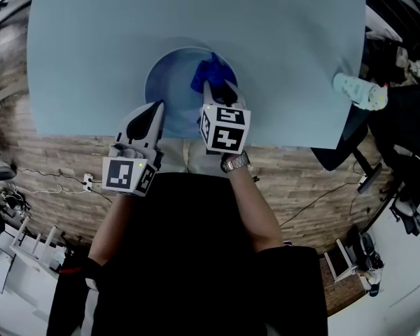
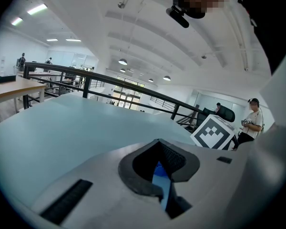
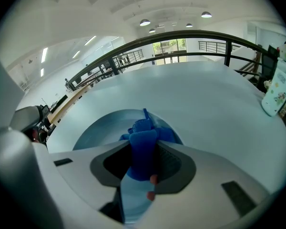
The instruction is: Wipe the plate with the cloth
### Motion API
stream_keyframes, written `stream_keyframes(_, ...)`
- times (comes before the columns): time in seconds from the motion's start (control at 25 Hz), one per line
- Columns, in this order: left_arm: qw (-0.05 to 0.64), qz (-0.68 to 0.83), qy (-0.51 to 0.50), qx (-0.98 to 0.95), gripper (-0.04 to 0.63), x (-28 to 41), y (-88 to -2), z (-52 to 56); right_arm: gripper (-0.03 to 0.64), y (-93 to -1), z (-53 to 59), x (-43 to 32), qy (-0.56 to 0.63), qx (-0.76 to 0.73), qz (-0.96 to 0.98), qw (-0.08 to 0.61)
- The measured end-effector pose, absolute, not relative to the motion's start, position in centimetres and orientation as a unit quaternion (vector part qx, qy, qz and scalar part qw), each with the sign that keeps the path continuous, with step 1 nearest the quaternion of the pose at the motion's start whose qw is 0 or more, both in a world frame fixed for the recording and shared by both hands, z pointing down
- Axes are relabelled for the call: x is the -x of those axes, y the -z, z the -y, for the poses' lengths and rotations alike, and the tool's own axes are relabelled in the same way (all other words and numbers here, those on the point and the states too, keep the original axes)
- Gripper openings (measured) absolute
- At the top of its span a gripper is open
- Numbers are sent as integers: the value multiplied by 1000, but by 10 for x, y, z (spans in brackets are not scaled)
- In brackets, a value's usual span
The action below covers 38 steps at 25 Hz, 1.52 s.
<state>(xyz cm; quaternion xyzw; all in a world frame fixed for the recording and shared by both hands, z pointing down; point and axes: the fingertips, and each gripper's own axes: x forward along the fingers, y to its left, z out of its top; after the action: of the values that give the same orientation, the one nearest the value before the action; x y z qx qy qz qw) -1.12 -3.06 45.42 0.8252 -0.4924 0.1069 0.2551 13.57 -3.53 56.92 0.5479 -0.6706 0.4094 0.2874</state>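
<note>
1. A person works two hand-held grippers over a blue plate (image 1: 169, 82) near the front edge of a pale blue table (image 1: 280, 40).
2. The right gripper (image 1: 217, 89) has its jaws clamped on a bunched blue cloth (image 1: 208, 72), which it presses onto the plate's right side; in the right gripper view the cloth fills the gap between the dark pads.
3. The left gripper (image 1: 156, 109) meets the plate's near-left rim. In the left gripper view its jaws are pinched on a thin blue sliver that appears to be that rim.
4. A white patterned packet (image 1: 360, 91) lies at the table's right edge, well apart from the plate.
5. A wristwatch (image 1: 235, 162) shows behind the right gripper's marker cube (image 1: 224, 128).
</note>
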Motion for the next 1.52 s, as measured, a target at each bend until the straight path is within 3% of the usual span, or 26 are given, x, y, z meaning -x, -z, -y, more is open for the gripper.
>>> stream_keyframes(1.0, 258, 532, -97, -801, 2, 58, -455, 15, 118, -553, 9, -21, -390, -442, 750, 300)
stream_keyframes(1.52, 261, 550, -97, -787, 2, 74, -457, 14, 118, -568, 8, -5, -392, -419, 752, 323)
